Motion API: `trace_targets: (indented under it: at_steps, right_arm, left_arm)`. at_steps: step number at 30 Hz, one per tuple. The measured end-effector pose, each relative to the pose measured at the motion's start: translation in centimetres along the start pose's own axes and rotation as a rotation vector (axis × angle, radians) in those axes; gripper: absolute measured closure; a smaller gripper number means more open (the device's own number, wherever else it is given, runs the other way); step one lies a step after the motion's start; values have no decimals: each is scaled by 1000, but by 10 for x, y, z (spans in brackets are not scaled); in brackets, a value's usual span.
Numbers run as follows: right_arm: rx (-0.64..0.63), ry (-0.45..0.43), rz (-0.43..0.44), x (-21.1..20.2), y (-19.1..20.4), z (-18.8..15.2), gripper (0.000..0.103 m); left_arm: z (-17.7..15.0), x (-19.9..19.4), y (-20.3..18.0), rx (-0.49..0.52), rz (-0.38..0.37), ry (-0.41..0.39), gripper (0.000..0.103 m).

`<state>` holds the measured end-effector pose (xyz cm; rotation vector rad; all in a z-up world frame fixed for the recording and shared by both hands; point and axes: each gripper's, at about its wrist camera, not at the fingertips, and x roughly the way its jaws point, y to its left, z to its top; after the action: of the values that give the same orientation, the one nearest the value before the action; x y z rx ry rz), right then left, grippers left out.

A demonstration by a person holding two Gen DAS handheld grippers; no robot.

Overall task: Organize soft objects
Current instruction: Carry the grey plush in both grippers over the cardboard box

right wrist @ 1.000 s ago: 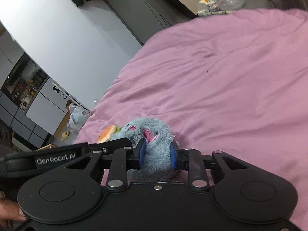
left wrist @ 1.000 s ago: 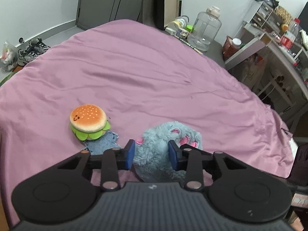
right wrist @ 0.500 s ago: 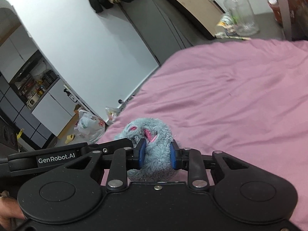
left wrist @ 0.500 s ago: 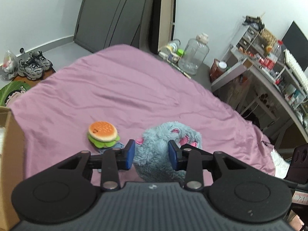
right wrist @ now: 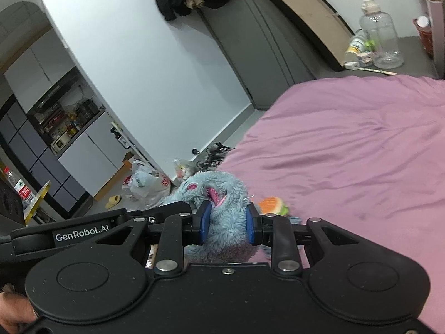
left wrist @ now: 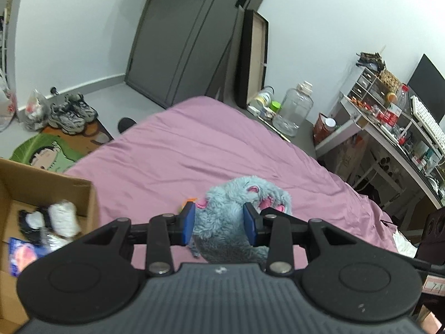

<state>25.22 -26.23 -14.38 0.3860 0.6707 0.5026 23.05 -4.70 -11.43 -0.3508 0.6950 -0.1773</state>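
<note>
My left tongs (left wrist: 219,224) and right tongs (right wrist: 226,225) both pinch the blue plush toy (left wrist: 236,211) — I have it lifted above the bed's (left wrist: 194,150) near edge, beside the cardboard box (left wrist: 41,183).

Plush toy (left wrist: 236,217): you see shaggy blue-grey fur, pink paws, bunched up, raised above the bed (left wrist: 222,144).
Burger plush (right wrist: 274,204): lies on the bed.

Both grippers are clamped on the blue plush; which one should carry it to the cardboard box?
Probably left: the cardboard box lies just beside the left gripper, which grips the blue plush. The right wrist view shows no box.
</note>
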Motion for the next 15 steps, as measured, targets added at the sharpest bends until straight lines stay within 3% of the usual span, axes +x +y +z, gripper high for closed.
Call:
trace_targets:
  at_steps: [15]
  right_arm:
    - [-72, 19, 26, 15, 59, -16, 77]
  left_arm:
    - [-8, -49, 51, -62, 34, -63, 67]
